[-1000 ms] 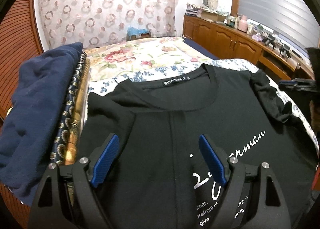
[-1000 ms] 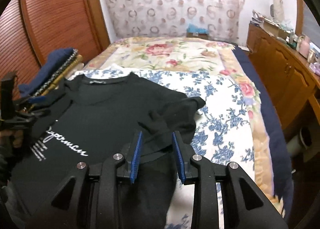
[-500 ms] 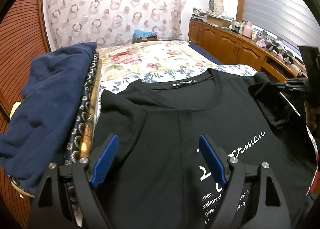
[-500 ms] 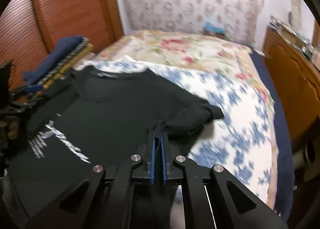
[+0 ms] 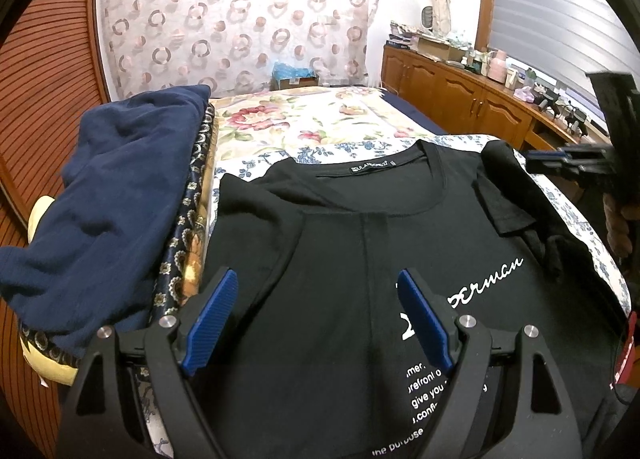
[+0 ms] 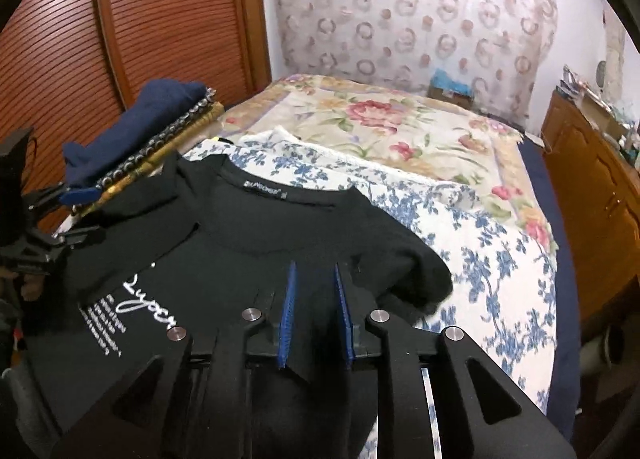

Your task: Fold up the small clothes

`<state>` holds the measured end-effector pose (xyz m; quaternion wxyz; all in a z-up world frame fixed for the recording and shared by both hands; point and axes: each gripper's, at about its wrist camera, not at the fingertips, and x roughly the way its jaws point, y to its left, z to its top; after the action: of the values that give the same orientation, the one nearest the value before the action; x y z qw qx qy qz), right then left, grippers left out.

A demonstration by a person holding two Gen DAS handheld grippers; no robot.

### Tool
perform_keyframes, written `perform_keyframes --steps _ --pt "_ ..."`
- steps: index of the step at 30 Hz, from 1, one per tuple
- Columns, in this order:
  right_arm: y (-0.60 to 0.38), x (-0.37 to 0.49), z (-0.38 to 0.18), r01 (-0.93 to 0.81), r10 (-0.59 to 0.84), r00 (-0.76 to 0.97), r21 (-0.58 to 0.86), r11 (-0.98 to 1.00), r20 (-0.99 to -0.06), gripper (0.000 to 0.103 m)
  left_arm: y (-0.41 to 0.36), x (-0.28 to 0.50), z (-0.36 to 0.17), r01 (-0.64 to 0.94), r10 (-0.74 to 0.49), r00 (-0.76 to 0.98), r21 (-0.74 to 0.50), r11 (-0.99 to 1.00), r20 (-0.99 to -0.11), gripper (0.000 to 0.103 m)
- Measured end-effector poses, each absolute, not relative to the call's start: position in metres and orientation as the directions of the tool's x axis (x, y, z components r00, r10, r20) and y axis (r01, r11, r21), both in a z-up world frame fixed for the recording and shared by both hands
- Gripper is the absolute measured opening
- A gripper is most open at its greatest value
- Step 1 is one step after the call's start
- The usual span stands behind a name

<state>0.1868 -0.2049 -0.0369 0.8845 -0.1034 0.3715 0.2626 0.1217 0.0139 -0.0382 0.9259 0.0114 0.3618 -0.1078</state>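
Note:
A black T-shirt (image 5: 340, 259) with white lettering lies flat on the bed, collar away from me, both sleeves folded inward. My left gripper (image 5: 317, 275) hovers open over the shirt's lower left part with nothing between its blue pads. It also shows at the left edge of the right wrist view as the left gripper (image 6: 86, 215). My right gripper (image 6: 315, 267) hangs above the shirt (image 6: 240, 251) beside the folded right sleeve (image 6: 400, 271). Its jaws are opening, a narrow gap shows, and no cloth is pinched. The right gripper (image 5: 552, 159) is clear of the sleeve (image 5: 500, 207).
A stack of folded clothes (image 5: 112, 187) with a navy garment on top sits left of the shirt, against a slatted wooden door (image 6: 120, 39). The floral bedspread (image 5: 312, 127) stretches beyond the collar. A wooden sideboard (image 5: 460, 99) with clutter runs along the right.
The right gripper closed on the right sleeve, carried it left over the shirt, then parted its pads and left the sleeve folded there. The left gripper stayed open and shifted slightly.

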Motion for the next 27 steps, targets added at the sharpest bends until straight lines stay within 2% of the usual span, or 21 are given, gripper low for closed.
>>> perform_keyframes --steps 4,8,13,16,19,27 --pt "-0.211 0.166 -0.048 -0.549 0.376 0.563 0.007 0.836 -0.736 0.018 0.013 0.114 -0.037 0.209 -0.196 0.724 -0.060 0.976 -0.662 0.083" --pt "-0.212 0.149 -0.069 -0.556 0.356 0.521 0.007 0.831 -0.776 0.027 0.011 0.105 -0.035 0.214 -0.203 0.730 -0.064 0.975 -0.653 0.083" --pt "-0.213 0.130 -0.091 -0.572 0.350 0.466 0.025 0.820 -0.813 0.028 0.005 0.086 -0.035 0.224 -0.210 0.738 -0.062 0.973 -0.641 0.083" --pt "-0.218 0.116 -0.094 -0.585 0.360 0.456 0.031 0.810 -0.814 0.028 0.002 0.076 -0.034 0.225 -0.215 0.745 -0.065 0.972 -0.632 0.083" --pt "-0.225 0.103 -0.094 -0.595 0.363 0.450 0.030 0.803 -0.816 0.018 -0.002 0.071 -0.032 0.231 -0.223 0.748 -0.069 0.970 -0.625 0.083" --pt "-0.261 0.070 -0.089 -0.549 0.356 0.502 0.029 0.836 -0.788 0.018 -0.038 0.081 -0.024 0.289 -0.272 0.748 -0.072 0.955 -0.605 0.083"
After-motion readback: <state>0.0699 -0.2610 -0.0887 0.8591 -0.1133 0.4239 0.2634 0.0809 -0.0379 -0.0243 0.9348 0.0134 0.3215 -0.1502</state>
